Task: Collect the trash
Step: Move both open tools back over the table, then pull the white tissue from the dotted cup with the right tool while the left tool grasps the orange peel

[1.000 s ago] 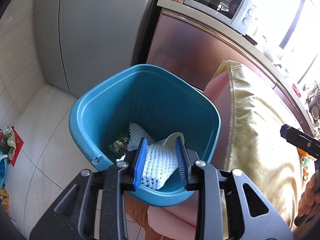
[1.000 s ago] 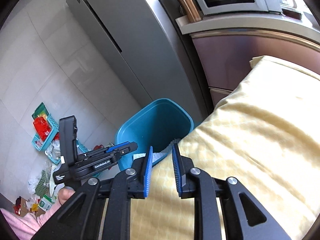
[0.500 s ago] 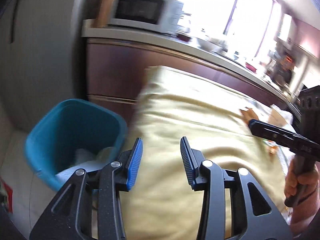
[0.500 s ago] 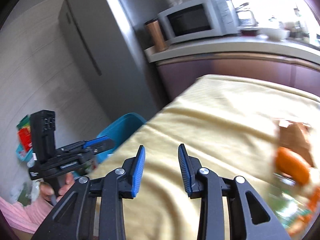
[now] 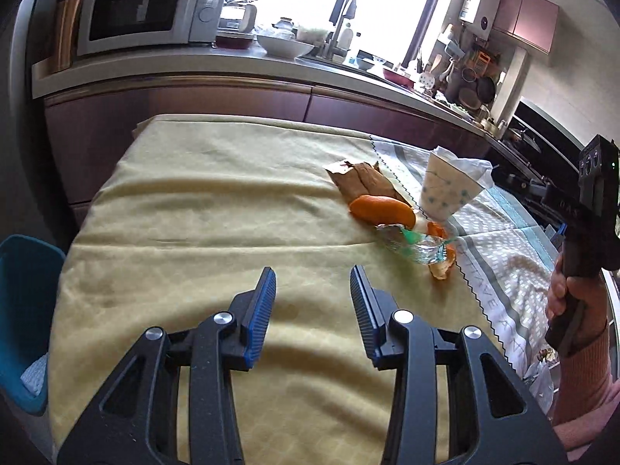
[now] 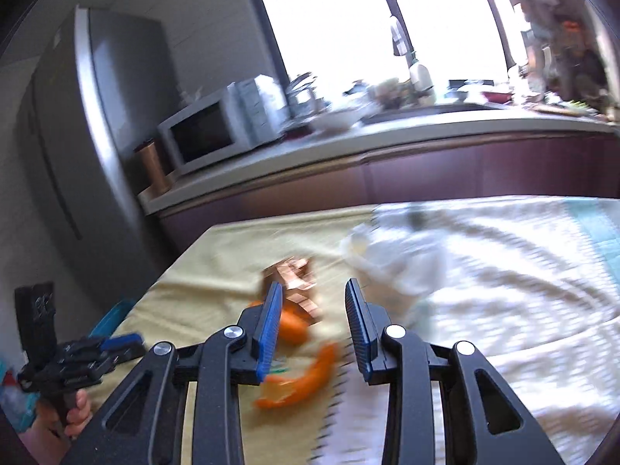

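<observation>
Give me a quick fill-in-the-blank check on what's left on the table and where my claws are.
1. The orange peel lies on the ____ tablecloth.
2. The left claw holds ____.
3. The brown paper scrap lies just behind the ____.
4. The bin at the table's end is ____.

Missing words: yellow; nothing; orange peel; blue

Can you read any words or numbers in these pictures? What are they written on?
"AVE": part of a line of grey letters printed along the zigzag edge of the grey patterned cloth; the letters around it are too stretched to read.
Microwave: the marks around its dials are too small to read.
White box on the wall: its label is too small to read.
Right wrist view: too blurred, nothing can be read.
</observation>
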The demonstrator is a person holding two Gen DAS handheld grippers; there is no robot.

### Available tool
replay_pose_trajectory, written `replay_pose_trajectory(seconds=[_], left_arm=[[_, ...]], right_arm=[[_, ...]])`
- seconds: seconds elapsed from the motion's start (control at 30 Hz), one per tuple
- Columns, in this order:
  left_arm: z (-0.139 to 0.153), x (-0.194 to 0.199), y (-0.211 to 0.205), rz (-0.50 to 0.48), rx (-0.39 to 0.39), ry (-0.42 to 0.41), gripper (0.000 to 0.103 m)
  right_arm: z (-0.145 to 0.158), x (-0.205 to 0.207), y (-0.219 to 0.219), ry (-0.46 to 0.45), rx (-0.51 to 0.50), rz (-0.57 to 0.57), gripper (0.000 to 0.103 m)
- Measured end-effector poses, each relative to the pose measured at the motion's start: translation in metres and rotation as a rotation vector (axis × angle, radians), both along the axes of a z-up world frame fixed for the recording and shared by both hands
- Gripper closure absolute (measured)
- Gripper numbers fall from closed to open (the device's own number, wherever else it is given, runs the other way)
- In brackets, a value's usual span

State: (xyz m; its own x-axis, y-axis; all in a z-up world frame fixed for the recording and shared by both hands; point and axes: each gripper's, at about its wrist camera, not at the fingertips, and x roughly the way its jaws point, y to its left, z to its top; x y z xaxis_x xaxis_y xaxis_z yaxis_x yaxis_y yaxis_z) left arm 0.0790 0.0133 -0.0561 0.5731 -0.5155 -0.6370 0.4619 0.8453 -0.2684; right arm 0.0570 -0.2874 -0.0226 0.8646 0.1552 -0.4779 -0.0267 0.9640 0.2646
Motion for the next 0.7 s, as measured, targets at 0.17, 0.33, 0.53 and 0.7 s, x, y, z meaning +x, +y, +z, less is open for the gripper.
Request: replay_pose_trajectory(seconds=[0.17, 0.33, 0.53, 0.7], left_arm=[[-0.004, 0.003, -0.029, -0.051, 0.015, 0.021, 0.063], [-0.006, 0.0, -0.061, -0.124, 0.036, 0.036, 0.063], [-0.009, -0.002, -0.095, -0.216, 0.042, 0.063, 0.061], [-0.015, 0.006, -0.118, -0.246, 0.063, 0.099, 0.061]], right_arm=[[-0.002, 0.016, -0.04, 0.0, -0.039, -0.113, 0.065], [-0.015, 0.04, -0.054, 0.046, -0.003, -0.079, 0.066], [-0.012, 0.038, -0.05, 0.031, -0.005, -0.027, 0.098], [0.004, 0.031, -0.05, -0.023, 0.014, 0.004, 0.1]])
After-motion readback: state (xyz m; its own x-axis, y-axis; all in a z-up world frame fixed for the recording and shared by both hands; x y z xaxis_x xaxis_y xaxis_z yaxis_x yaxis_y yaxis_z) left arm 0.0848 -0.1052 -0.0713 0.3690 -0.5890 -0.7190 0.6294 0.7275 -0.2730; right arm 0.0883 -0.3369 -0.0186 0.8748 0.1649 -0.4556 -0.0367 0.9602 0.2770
